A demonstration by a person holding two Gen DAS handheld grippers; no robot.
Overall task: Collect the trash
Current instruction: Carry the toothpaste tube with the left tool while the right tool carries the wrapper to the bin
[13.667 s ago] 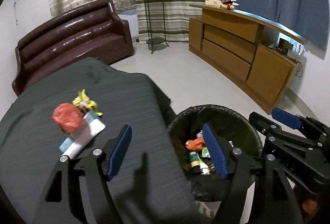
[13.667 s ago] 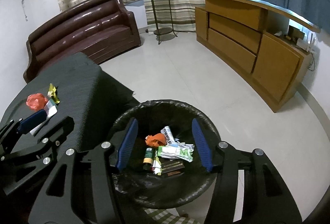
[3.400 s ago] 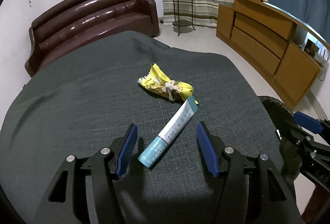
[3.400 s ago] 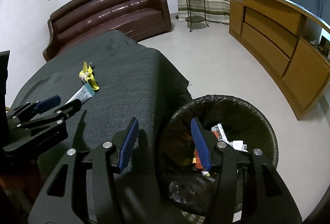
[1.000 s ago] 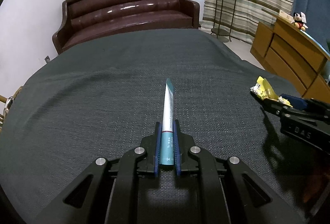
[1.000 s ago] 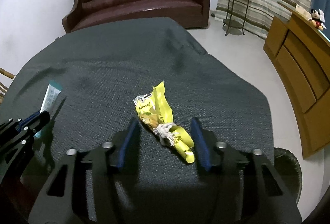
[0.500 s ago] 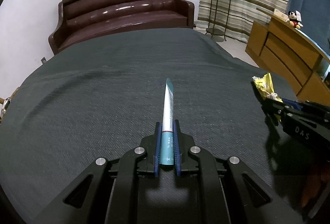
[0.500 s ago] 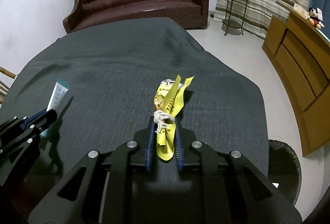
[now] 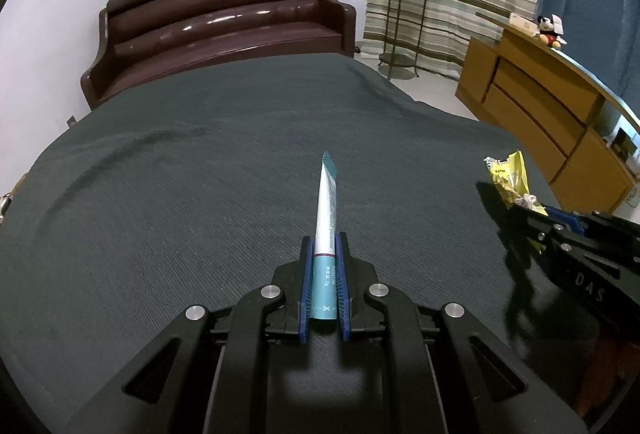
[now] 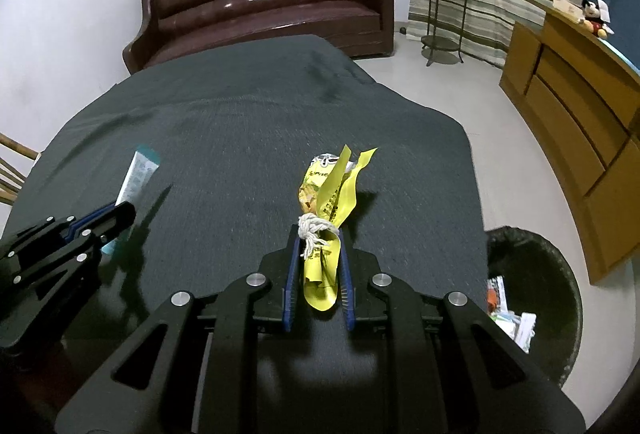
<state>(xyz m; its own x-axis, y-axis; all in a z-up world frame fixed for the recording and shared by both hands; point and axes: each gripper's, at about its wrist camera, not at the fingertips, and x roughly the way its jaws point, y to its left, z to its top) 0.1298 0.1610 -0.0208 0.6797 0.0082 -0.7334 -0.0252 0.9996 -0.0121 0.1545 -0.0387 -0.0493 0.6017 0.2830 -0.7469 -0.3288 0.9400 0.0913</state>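
A teal-white tube [image 9: 327,230] is clamped in the left gripper [image 9: 324,254] above the desk [image 9: 180,174]. A yellow wrapper [image 10: 326,218] w/ string is pinched in the right gripper [image 10: 319,246], also above the desk. The trash bin [image 10: 560,274] is seen just right of the desk.

My left gripper [image 9: 324,254] is clamped tight, its blue pads [image 9: 306,286] nearly together, pointing far ahead. My right gripper [image 10: 319,246] is pinched closed too, level beside it on the right.
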